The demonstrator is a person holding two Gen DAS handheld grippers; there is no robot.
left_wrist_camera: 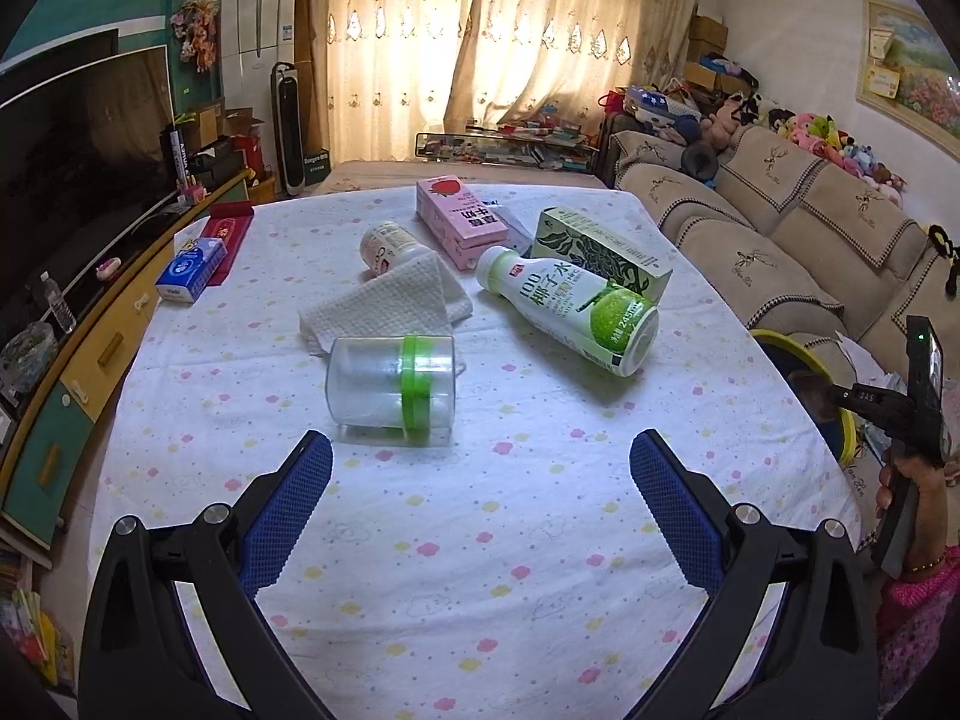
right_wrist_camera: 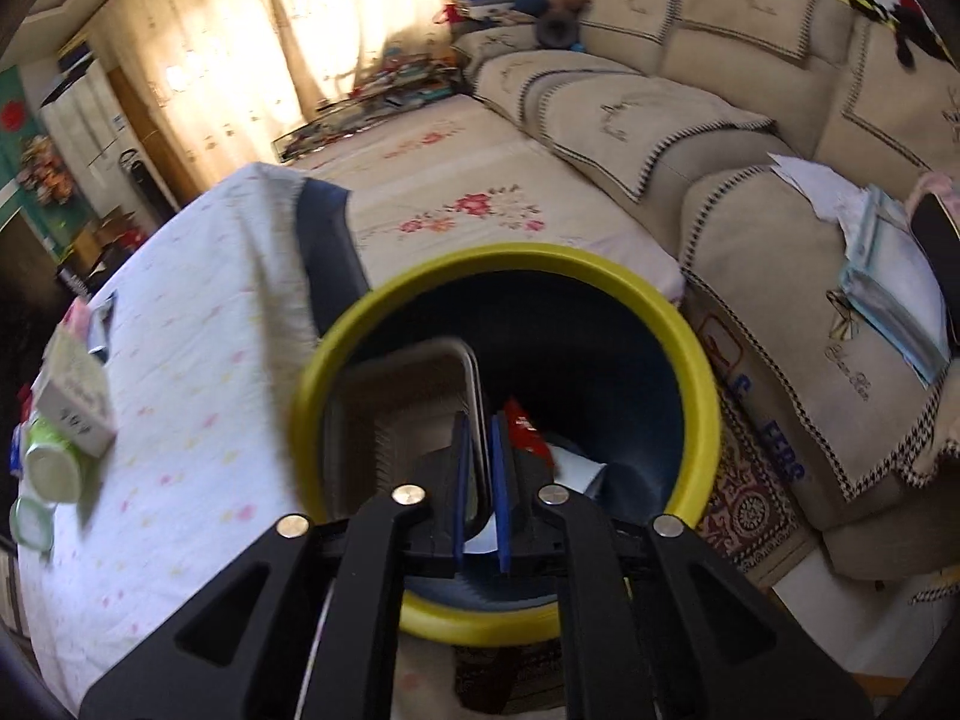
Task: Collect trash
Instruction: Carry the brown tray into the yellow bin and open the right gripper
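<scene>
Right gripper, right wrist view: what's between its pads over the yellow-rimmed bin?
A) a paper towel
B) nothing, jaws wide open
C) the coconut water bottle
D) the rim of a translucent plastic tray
D: the right gripper pinches the thin edge of the plastic tray, which hangs inside the yellow-rimmed bin.

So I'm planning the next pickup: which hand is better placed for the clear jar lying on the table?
Left. Its tongs are open just short of the clear jar. The right tongs are over the yellow-rimmed bin, gripping a tray.
</scene>
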